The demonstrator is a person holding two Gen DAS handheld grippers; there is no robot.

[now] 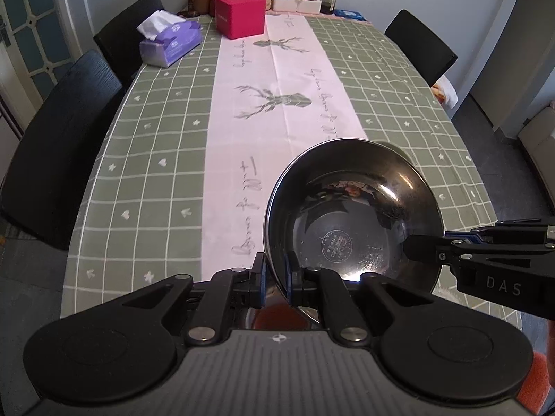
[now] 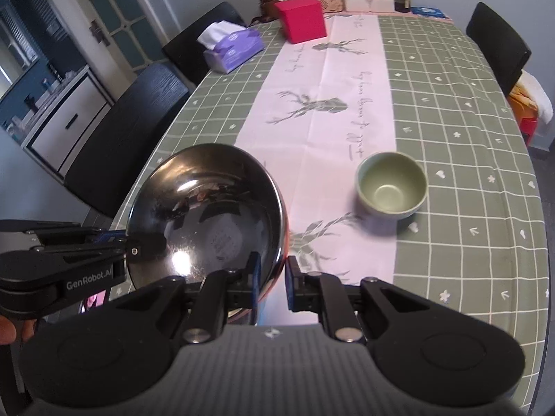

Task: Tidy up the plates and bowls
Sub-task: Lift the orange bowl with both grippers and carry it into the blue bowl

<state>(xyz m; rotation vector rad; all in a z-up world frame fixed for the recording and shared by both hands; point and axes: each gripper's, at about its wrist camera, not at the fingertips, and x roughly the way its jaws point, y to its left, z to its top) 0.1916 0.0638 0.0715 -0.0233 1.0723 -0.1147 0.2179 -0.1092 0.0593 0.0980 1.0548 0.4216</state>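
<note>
Steel bowl [image 1: 353, 208] — rim clamped between both hand-held grippers

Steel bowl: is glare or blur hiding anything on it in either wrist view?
Left wrist: steel bowl sharp, a bright glare patch low inside near the left gripper, stamp still legible; fisheye bends the table edges. Right wrist: bowl interior softer, its stamp smeared, glare spot near the centre; green bowl slightly blurred; right gripper clear on the rim.
</note>
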